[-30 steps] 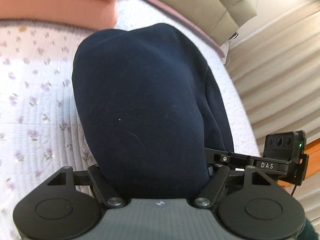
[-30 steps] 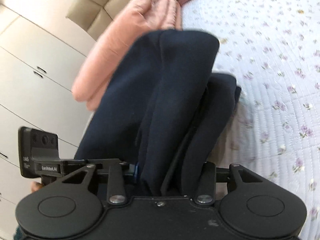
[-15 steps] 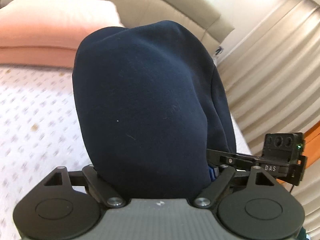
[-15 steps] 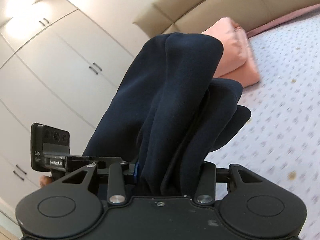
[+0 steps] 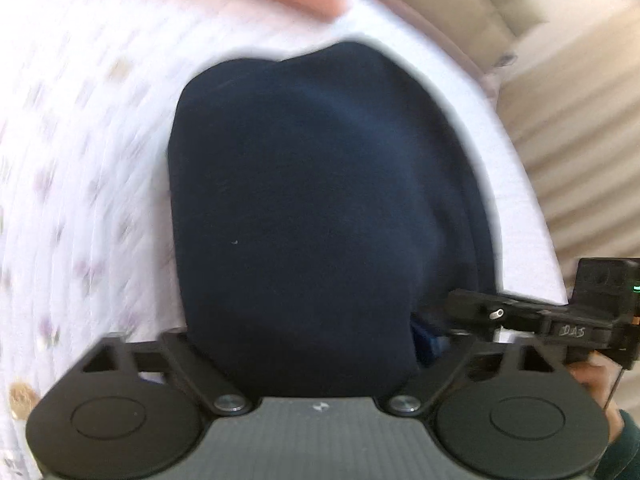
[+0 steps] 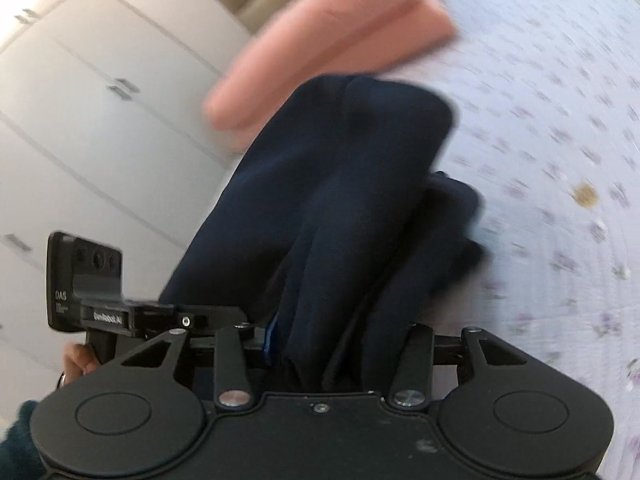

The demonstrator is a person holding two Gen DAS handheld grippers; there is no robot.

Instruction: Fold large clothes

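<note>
Both grippers have swung down toward the floral quilt. Left gripper and right gripper jaws are opening, navy garment bunched between each, beside the pink pillow.

1. Black boxy sensor module, right edge of the left wrist view: white letters "DAS" on the black bracket plate below it, blurred but legible. A green indicator light glows on the module's right side; no lettering beside it.

2. Black boxy sensor module, left side of the right wrist view: white "DAS" on its lower left face, with finer print beneath, too small to read.

3. Black horizontal mounting bar, just beneath that module: white label, roughly "GenRobot.AI"; the first letters are soft.
</note>
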